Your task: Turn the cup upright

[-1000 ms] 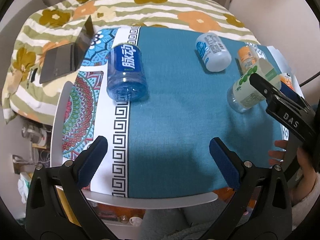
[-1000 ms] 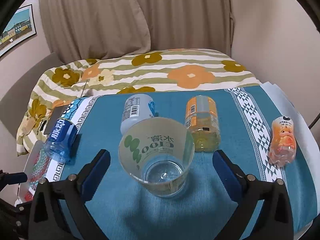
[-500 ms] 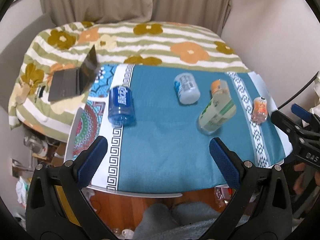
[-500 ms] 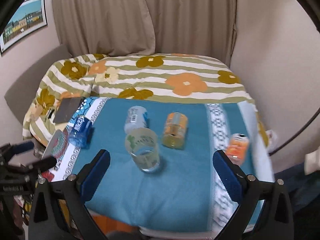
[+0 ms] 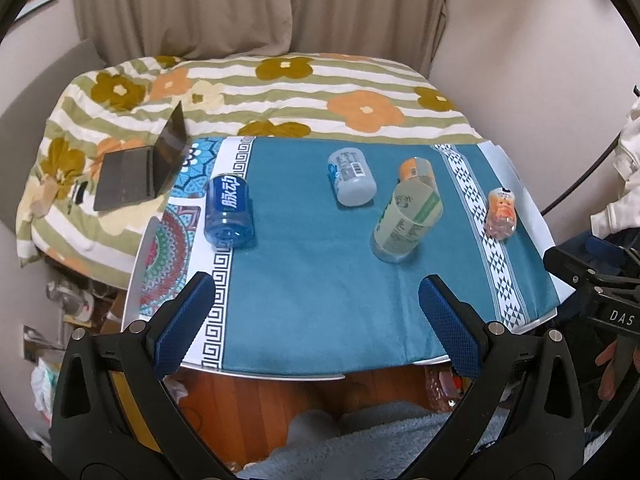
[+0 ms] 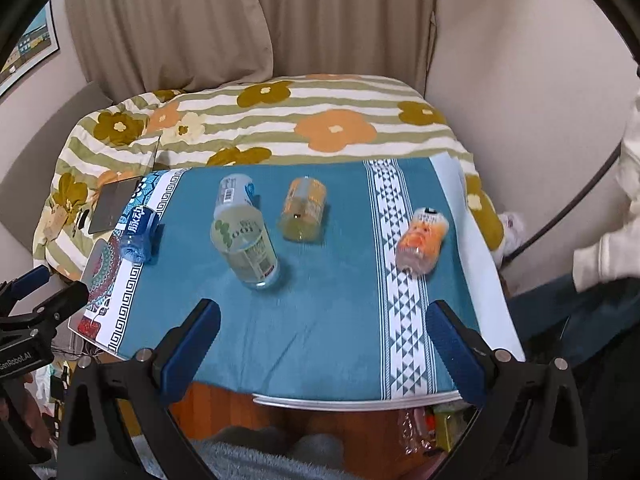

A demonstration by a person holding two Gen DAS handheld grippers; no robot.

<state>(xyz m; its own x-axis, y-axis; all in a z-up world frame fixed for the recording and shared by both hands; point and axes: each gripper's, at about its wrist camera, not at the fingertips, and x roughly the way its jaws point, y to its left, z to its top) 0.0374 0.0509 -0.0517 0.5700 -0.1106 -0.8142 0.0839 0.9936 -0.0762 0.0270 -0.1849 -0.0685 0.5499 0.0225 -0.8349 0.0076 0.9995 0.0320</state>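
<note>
Seen from the left gripper (image 5: 316, 312), whose blue-padded jaws stand wide apart and hold nothing, a half-open laptop (image 5: 140, 172) lies on the flowered bedspread (image 5: 280, 88) far off to the left of the jaws. Ahead of the left finger, a blue bottle (image 5: 229, 212) with white Chinese characters lies on its side near the table's left edge. Ahead between the fingers lies a pale bottle (image 5: 352, 178) showing a barcode; to its right the clear cup (image 5: 408, 222) with green-and-white print stands on its base on the teal tablecloth (image 5: 320, 300), just in front of an orange bottle (image 5: 416, 170). A small orange-printed bottle (image 5: 500, 214) lies on the white patterned band near the right edge. A broad bare stretch of cloth separates both pairs of jaws from the cup, and the near table rim (image 5: 280, 375) sits under the fingertips. The right gripper (image 6: 324, 338) is likewise spread wide and empty; the cup lies ahead of its left finger. The left view shows "DAS" on the other gripper's body; the right view shows "SenRobot.AI" and a framed picture (image 6: 28, 48) on the wall.
</note>
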